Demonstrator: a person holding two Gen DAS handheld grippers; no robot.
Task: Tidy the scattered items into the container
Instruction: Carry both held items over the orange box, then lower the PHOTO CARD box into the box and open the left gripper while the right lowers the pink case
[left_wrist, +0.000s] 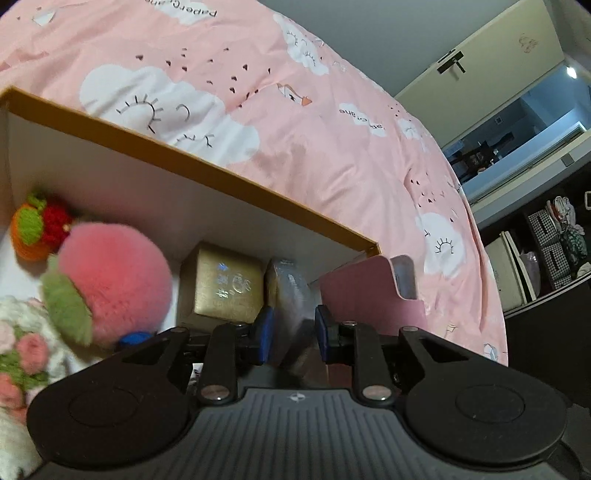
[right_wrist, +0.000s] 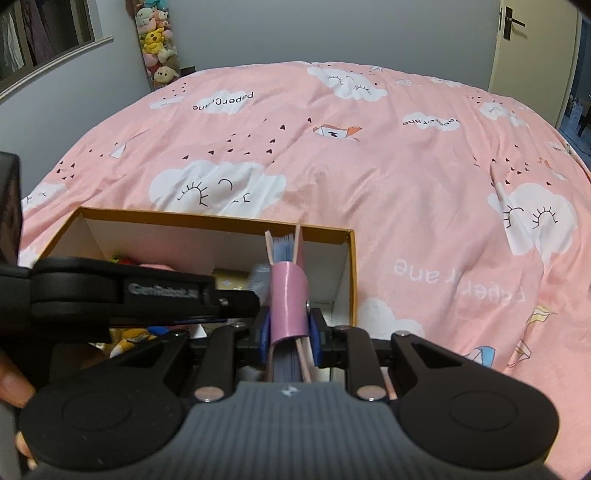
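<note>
Two grippers over the cardboard box (right_wrist: 352, 273) on the bed (right_wrist: 369, 166) | left gripper (left_wrist: 293, 334) clamped on wrapped packet (left_wrist: 291, 295) | right gripper (right_wrist: 289, 332) clamped on pink notebook (right_wrist: 289, 299) | plush toys (left_wrist: 114, 284), gold box (left_wrist: 225, 282) already inside; both held items not yet released.

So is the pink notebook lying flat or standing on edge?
On edge: the pink notebook, clamped in the right gripper, stands upright over the box.
</note>
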